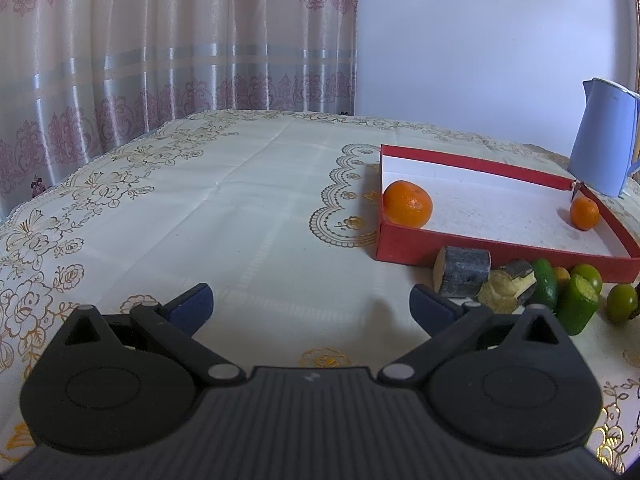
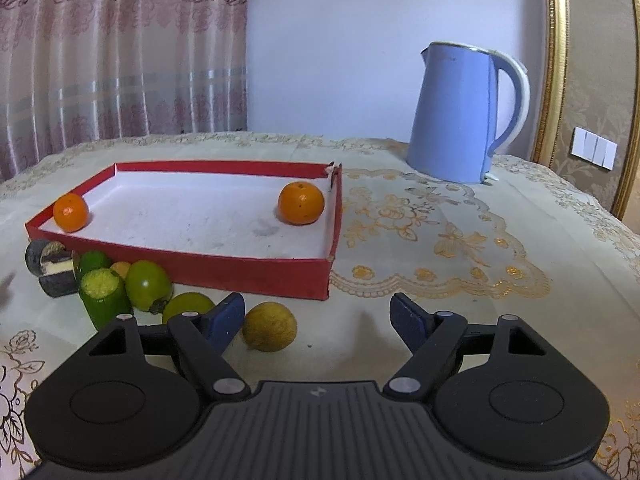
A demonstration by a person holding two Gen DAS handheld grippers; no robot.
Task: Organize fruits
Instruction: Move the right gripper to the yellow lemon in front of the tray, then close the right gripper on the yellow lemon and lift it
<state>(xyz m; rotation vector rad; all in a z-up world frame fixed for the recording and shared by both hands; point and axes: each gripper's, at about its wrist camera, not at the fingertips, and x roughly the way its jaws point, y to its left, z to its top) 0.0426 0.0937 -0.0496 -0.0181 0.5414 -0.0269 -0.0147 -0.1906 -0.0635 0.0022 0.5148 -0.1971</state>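
Yellow fruit (image 2: 269,326): round, firm, apt to roll; pinch across its middle
Right gripper (image 2: 317,320): fingers spread, fruit between, untouched
Left gripper (image 1: 311,306): spread, empty

Lighting: soft, even daylight, diffused through the curtain (image 1: 176,52) at the far left edge of the tabletop (image 1: 248,200). Shadows: faint, short, cast beneath the tangerines and the kettle (image 2: 460,116). Glare: small highlights noted on fruit skins. Focus: sharp throughout; no motion blur. Distortion: strong fisheye bowing at picture edges; dark vignetted corners recorded in both views.
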